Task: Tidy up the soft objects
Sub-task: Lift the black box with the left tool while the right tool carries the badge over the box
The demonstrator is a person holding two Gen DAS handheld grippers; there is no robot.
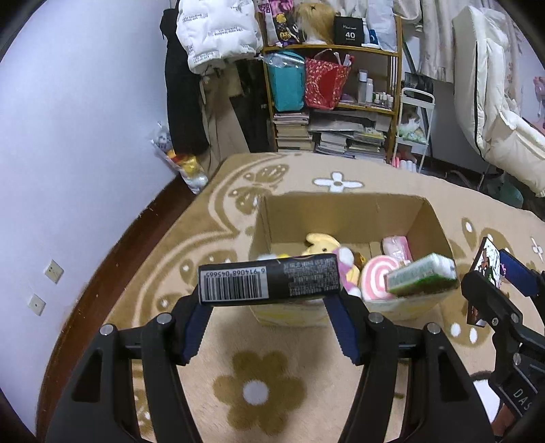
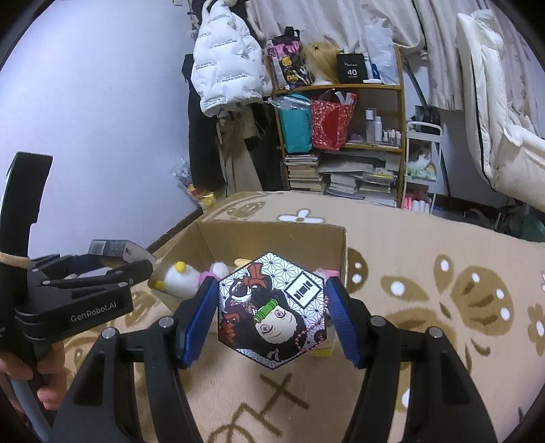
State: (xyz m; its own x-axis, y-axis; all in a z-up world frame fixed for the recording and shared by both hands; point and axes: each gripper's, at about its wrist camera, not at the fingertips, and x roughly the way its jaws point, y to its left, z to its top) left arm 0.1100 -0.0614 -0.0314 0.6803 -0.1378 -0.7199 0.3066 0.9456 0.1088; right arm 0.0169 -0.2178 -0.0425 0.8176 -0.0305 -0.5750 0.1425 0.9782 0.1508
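Note:
My left gripper (image 1: 269, 300) is shut on a black pack with a barcode (image 1: 269, 282), held just in front of an open cardboard box (image 1: 344, 208). The box holds a yellow plush (image 1: 320, 243), a pink swirl cushion (image 1: 376, 276), a pink pack (image 1: 395, 246) and a green-white tissue pack (image 1: 422, 274) leaning on its rim. My right gripper (image 2: 272, 306) is shut on a hexagonal anime-print cushion (image 2: 272, 308) above the near edge of the same box (image 2: 272, 235), where a white plush (image 2: 180, 279) lies. The right gripper also shows in the left wrist view (image 1: 494, 272).
The box stands on a beige patterned rug (image 1: 259, 392). A wooden shelf (image 1: 330, 98) with bags, books and bottles stands against the far wall. A white jacket (image 1: 214, 30) hangs left of it. White bedding (image 1: 494, 112) lies at the right. A toy bag (image 1: 180, 163) leans on the left wall.

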